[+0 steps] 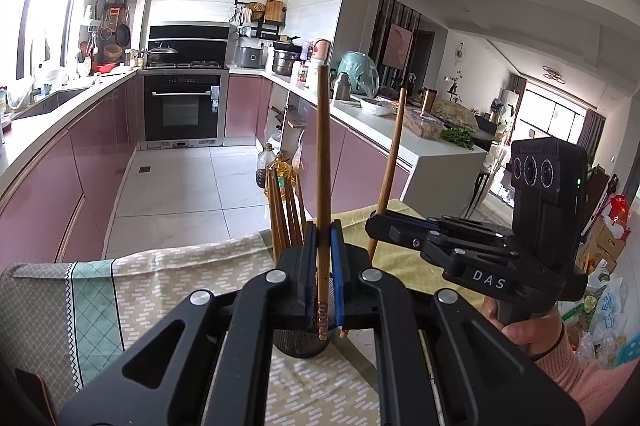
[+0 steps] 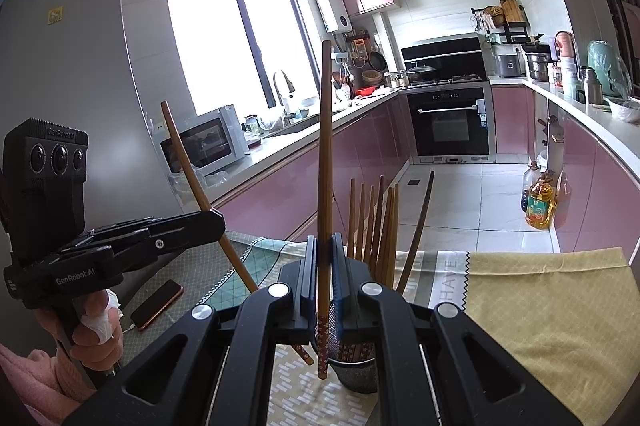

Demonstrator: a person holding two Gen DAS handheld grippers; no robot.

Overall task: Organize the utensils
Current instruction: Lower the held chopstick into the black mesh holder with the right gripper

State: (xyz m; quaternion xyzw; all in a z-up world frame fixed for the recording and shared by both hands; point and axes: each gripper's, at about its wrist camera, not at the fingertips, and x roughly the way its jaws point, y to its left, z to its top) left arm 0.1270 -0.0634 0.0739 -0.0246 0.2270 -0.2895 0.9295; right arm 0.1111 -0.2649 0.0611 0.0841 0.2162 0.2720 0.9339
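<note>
The dark mesh holder (image 2: 354, 372) stands on the patterned tablecloth (image 2: 540, 306) and is the landmark here. Several wooden chopsticks (image 2: 376, 226) stand in it, fanned out a little, with their thin ends up and their patterned ends down inside the mesh. One darker stick (image 2: 420, 226) leans to the side of the holder that faces the yellow cloth.

The left gripper (image 1: 324, 258) is closed on one chopstick (image 1: 323, 165). Its long axis is almost vertical, its thin end points to the ceiling, and its patterned end hangs just above the holder's rim, on the near side. In the right wrist view this same chopstick (image 2: 196, 185) looks tilted, with its lower end going down toward the holder.

The right gripper (image 2: 324, 266) is also closed on a chopstick (image 2: 325, 165). This one is upright too, thin end up, and its patterned end hangs in front of the holder, near its rim. In the left wrist view it (image 1: 390, 165) leans a little away from the holder at the top.

A phone (image 2: 157, 304) lies flat on the tablecloth, well apart from the holder, under the left gripper.
</note>
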